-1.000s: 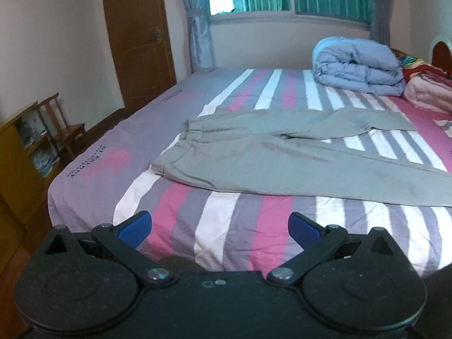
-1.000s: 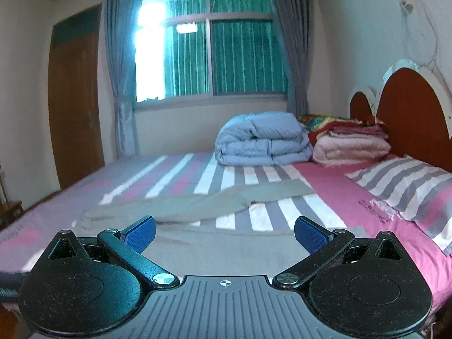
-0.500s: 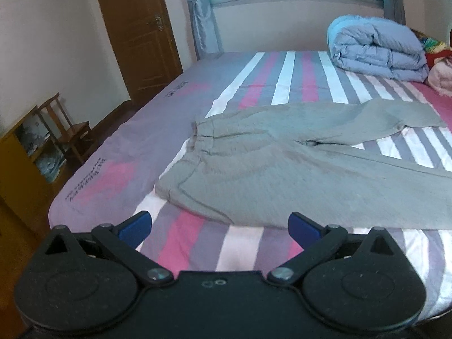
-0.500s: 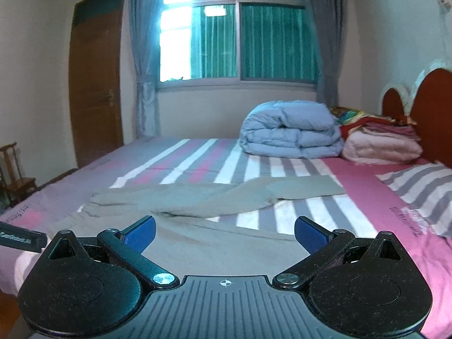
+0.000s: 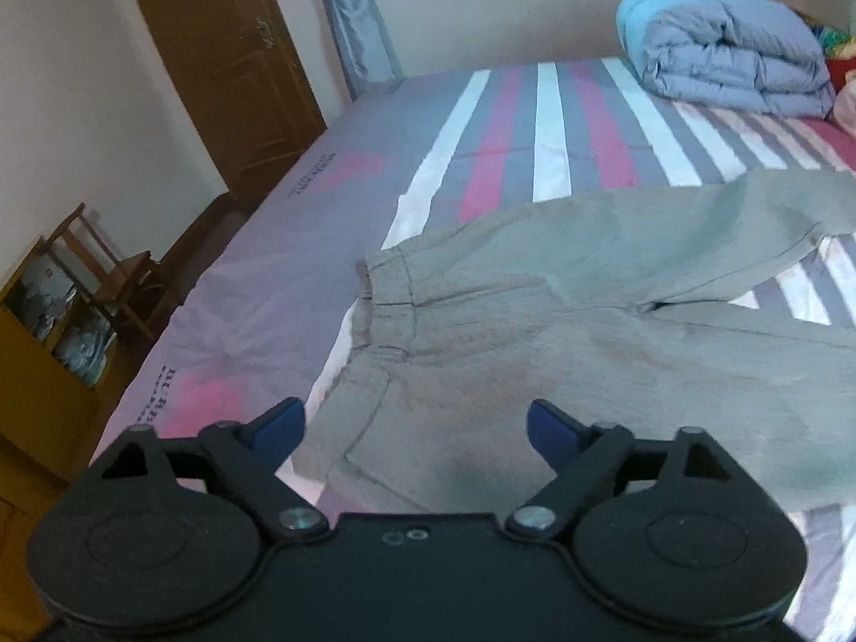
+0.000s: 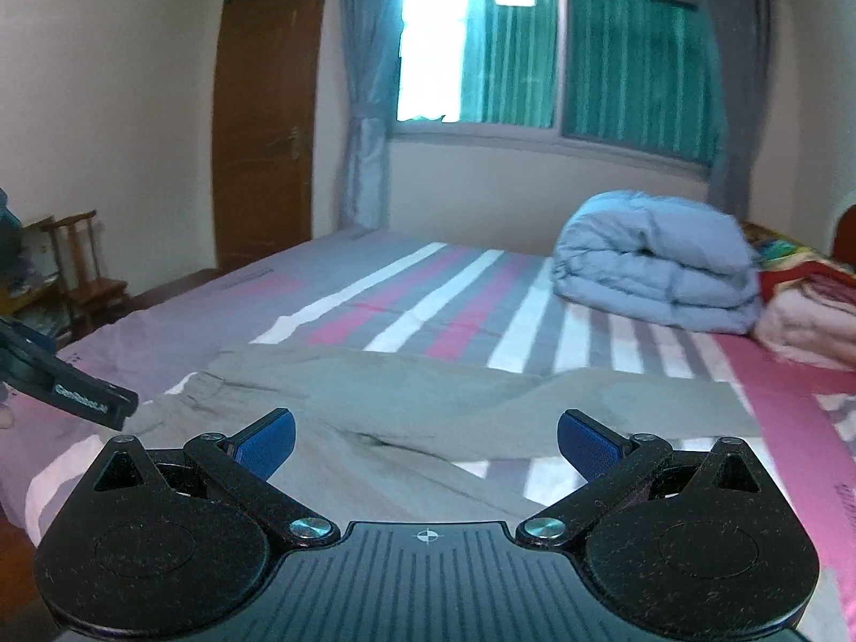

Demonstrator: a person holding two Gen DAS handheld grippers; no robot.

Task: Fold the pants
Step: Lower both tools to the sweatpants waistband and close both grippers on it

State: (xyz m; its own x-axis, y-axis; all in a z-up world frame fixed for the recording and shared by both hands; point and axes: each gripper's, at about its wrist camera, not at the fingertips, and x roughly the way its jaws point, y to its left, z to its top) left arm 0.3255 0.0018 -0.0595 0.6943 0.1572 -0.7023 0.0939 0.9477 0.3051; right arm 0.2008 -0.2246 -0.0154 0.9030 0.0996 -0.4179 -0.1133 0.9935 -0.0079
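Note:
Grey-green pants (image 5: 588, 310) lie spread flat on the striped bed (image 5: 331, 224), waistband (image 5: 385, 305) to the left, legs running off to the right. My left gripper (image 5: 414, 430) is open and empty, just above the near waist corner of the pants. My right gripper (image 6: 425, 444) is open and empty above the pants (image 6: 406, 401) near the crotch and the far leg. The left gripper's black arm (image 6: 69, 390) shows at the left edge of the right wrist view.
A folded blue duvet (image 5: 727, 59) and pink bedding (image 6: 802, 321) lie at the head of the bed. A wooden door (image 5: 224, 64), a small chair (image 5: 112, 278) and a yellow cabinet (image 5: 37, 364) stand left of the bed. A curtained window (image 6: 556, 53) is behind.
Both grippers have moved forward and lower toward the pants. The left one now hangs over the waist corner; the right view has turned leftward. Both stay open.

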